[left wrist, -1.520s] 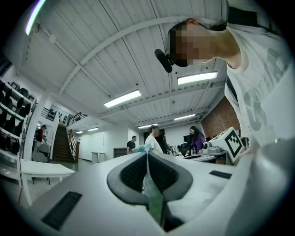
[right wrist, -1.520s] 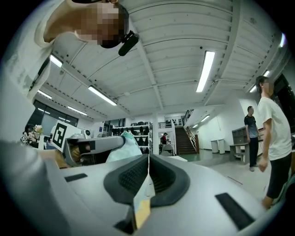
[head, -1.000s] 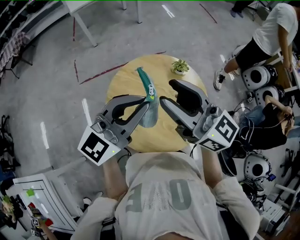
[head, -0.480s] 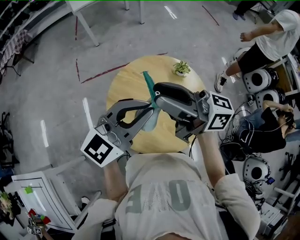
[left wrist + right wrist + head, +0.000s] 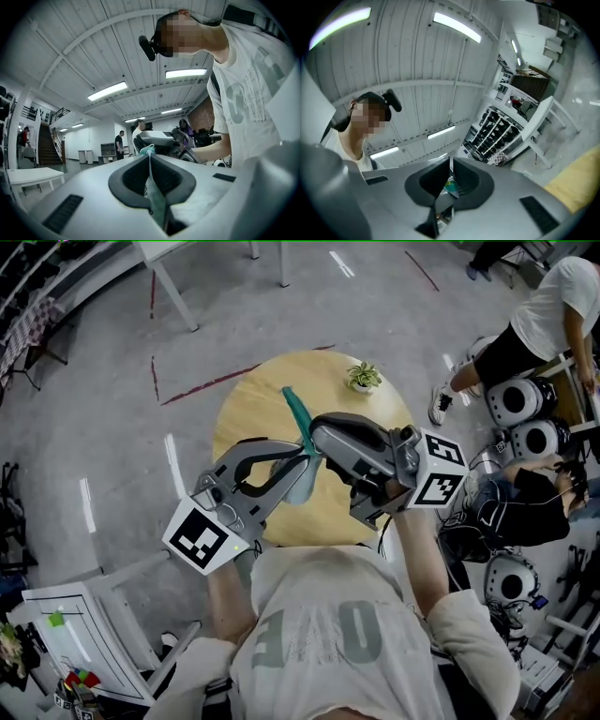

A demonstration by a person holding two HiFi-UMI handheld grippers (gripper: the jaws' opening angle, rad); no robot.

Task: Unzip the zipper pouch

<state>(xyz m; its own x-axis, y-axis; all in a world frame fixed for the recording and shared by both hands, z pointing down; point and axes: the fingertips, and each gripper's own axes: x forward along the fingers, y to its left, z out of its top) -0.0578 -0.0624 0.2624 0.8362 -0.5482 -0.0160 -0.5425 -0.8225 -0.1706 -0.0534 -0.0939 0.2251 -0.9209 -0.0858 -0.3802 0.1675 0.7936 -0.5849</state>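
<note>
A teal zipper pouch hangs upright over the round wooden table. My left gripper is shut on it from the left, and the fabric runs pinched between its pads in the left gripper view. My right gripper reaches in from the right at the same height, tip to tip with the left one. Its jaws are closing, and a teal bit of the pouch sits between the nearly touching pads. Which part of the pouch it grips is hidden.
A small potted plant stands at the table's far right. A person stands at the upper right, another sits at the right among white round machines. A white table is at the lower left.
My right gripper swung left from beside the pouch onto it, and its jaws went from wide open to nearly closed. The left gripper kept its hold and barely moved.
</note>
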